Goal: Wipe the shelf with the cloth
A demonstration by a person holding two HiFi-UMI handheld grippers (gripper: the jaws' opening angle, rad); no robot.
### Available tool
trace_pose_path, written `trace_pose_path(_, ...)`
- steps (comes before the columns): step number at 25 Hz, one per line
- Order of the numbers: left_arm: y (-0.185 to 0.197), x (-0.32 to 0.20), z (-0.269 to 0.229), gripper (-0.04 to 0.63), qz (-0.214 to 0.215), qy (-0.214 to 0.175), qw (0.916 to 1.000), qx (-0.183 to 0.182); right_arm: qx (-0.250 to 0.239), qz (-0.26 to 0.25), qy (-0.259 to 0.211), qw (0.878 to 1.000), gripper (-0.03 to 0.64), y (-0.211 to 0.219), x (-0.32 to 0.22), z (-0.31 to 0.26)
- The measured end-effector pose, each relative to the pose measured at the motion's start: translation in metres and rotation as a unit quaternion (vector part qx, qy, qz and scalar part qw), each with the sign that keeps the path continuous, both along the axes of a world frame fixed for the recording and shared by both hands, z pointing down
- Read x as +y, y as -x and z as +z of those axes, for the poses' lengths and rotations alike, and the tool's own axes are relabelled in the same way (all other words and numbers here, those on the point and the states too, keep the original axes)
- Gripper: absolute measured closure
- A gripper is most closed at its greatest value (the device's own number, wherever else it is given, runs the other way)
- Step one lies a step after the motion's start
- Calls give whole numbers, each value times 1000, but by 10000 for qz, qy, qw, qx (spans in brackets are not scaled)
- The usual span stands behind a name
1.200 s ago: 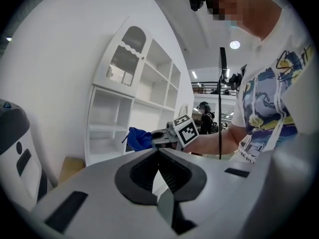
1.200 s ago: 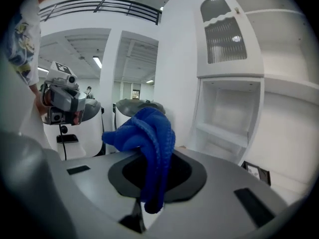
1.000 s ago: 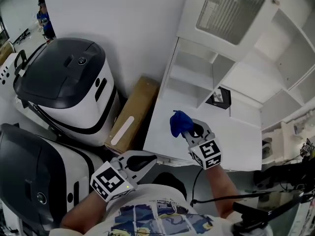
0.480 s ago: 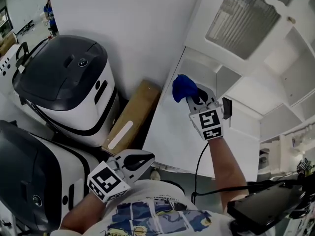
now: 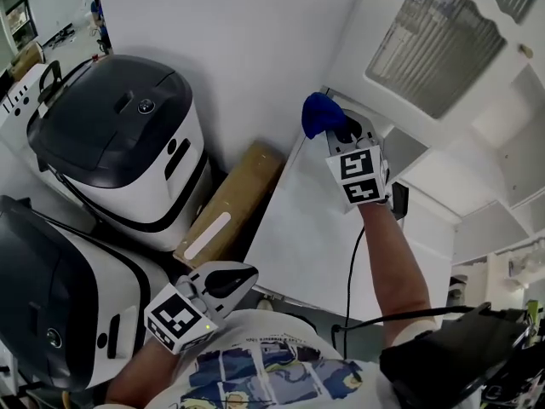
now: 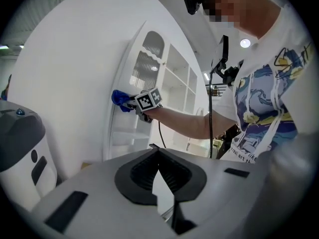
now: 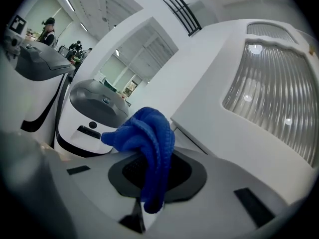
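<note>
The right hand-held gripper (image 5: 335,131) clamps the blue cloth (image 5: 317,113) and presents it at 12 o'clock, near the top corner of the shelf (image 5: 451,186), ready for wiping, while the left hand-held gripper (image 5: 238,277), jaws together and empty, hangs clear at 7 o'clock.

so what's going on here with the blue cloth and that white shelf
A person holds a gripper in each hand. The right gripper has its jaws shut on a bunched blue cloth and holds it up at the left edge of the white shelf unit, just below the ribbed door. Whether the cloth touches the shelf can't be told. The left gripper sits low by the person's body, jaws together and empty.
</note>
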State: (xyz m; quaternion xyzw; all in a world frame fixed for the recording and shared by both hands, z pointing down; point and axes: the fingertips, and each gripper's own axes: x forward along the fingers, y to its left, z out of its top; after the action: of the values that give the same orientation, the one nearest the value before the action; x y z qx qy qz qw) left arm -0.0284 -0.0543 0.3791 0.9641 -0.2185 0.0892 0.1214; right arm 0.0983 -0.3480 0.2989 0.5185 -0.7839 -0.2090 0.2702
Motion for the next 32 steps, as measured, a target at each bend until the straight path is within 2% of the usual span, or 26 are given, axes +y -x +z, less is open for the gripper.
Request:
trace_pose_path(8, 6, -14, 1, 583, -321, -22, 9995, -48, 151, 112, -292, 9994, 551, -6, -17, -7)
trace_pose_path(11, 8, -20, 2, 583, -400, -2, 9992, -54, 219, 125, -256, 9994, 551, -5, -16, 4)
trace_pose_path(19, 1, -27, 3, 584, -369, 36, 9993, -82, 287, 102, 60, 9995, 551, -3, -17, 42)
trace_pose_path(32, 8, -24, 11, 584, -493, 191, 9985, -146, 345, 217, 998, 9942, 551, -1, -18, 135)
